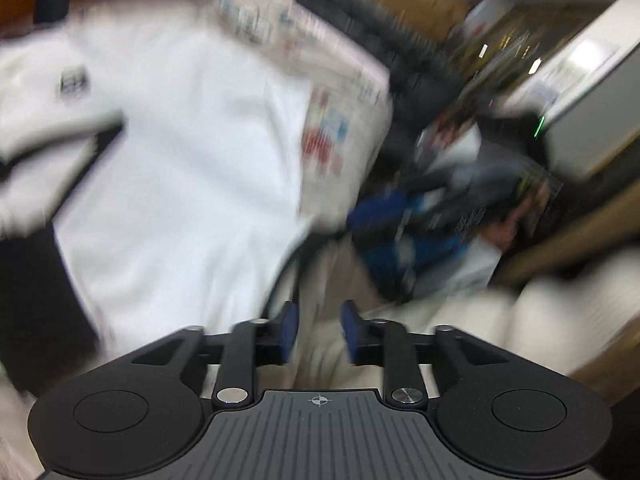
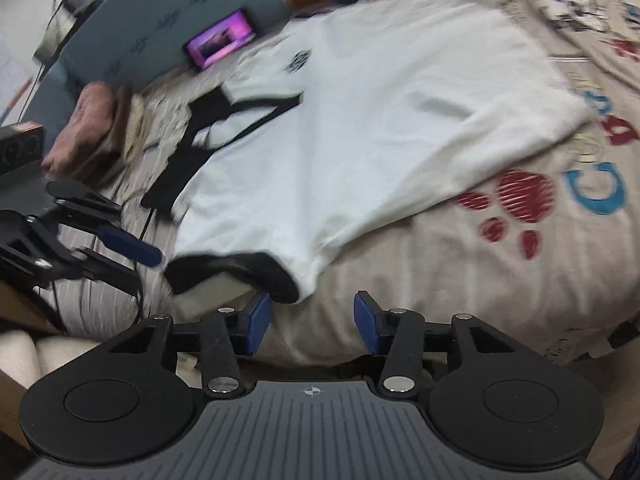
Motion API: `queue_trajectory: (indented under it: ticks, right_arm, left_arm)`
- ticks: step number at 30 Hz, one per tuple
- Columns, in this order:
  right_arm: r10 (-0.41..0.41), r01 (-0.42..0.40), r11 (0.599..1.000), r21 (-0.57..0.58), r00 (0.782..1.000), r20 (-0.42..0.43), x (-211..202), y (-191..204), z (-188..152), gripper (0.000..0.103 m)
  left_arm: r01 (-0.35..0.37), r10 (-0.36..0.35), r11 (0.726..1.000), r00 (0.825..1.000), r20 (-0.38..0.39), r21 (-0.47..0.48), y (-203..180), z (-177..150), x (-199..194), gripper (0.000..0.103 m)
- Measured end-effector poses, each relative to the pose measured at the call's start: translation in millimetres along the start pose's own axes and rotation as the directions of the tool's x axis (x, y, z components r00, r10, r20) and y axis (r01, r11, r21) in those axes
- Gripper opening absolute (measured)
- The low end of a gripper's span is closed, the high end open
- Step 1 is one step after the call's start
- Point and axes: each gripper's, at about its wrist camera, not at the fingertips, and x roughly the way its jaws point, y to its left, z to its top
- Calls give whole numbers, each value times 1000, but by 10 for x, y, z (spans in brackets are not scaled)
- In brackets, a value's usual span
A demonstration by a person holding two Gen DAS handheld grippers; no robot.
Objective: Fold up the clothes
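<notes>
A white T-shirt [image 2: 360, 120] with black sleeve trim and a small dark chest logo lies spread on a bed; it also shows, blurred, in the left wrist view [image 1: 180, 160]. One black-edged sleeve [image 2: 240, 272] lies at the near left corner. My right gripper [image 2: 312, 322] is open and empty, just in front of the shirt's near hem and beside that sleeve. My left gripper [image 1: 318, 330] is open and empty, off the shirt's edge; it also appears in the right wrist view [image 2: 120, 256] left of the sleeve.
The bed has a beige cover [image 2: 500, 272] printed with red paw marks and blue letters. A folded pink and brown stack [image 2: 96, 132] and a lit tablet [image 2: 220, 40] lie at the far left. Dark clutter and blue fabric [image 1: 420, 232] sit beside the bed.
</notes>
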Motion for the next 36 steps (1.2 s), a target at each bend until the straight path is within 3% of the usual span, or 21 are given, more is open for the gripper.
queue_trajectory:
  ticks: [2,5,8,11,13,19,26,29,31,32,35,36]
  right_arm:
    - [-51,44,995,87,995,89,-154,-195,92,44]
    - [-150,91,962,257,965,217,-221,-520,358,44]
    - [-220,105,924,369,933,284,-182,-733,654,46]
    - [-283,132,887,442,912,296,-106,-859,857,51]
    - [-316,152,863,481,907,280,-58,-917,897,52]
    - [-355,186,824,535,905,232,-44,-1015,805,59]
    - [-371,161,786,596,895,247,-188,-1113,516,70]
    - [-390,147,750,645,886,252,-218,-1220,372,74]
    - [-429,187,727,661,875,225,-194,-1278,331,70]
    - [-441,206,725,658,872,213,-181,-1296,319,64]
    - [-478,263,716,647,860,179,-142,-1348,284,12]
    - [-490,282,712,643,855,168,-128,-1366,272,3]
  left_arm:
    - [-22,22,1000,994,104,-1,33,250,-12,41]
    - [-185,174,980,974,143,71,61,556,357,41]
    - [-334,310,922,940,142,197,78,794,954,40]
    - [-421,402,858,907,125,294,72,933,1494,38]
    - [-414,411,847,908,85,334,54,954,1761,38]
    - [-276,293,877,956,19,393,-199,876,2022,40]
    - [-177,220,853,975,-32,490,-482,707,2184,41]
    - [-140,198,851,978,-63,507,-534,667,2256,41]
    - [-132,187,865,980,-67,485,-518,669,2236,41]
    - [-126,179,876,981,-71,466,-498,685,2210,41]
    - [-138,179,891,982,-57,433,-455,721,2104,41]
    - [-145,182,896,982,-49,419,-435,732,2065,41]
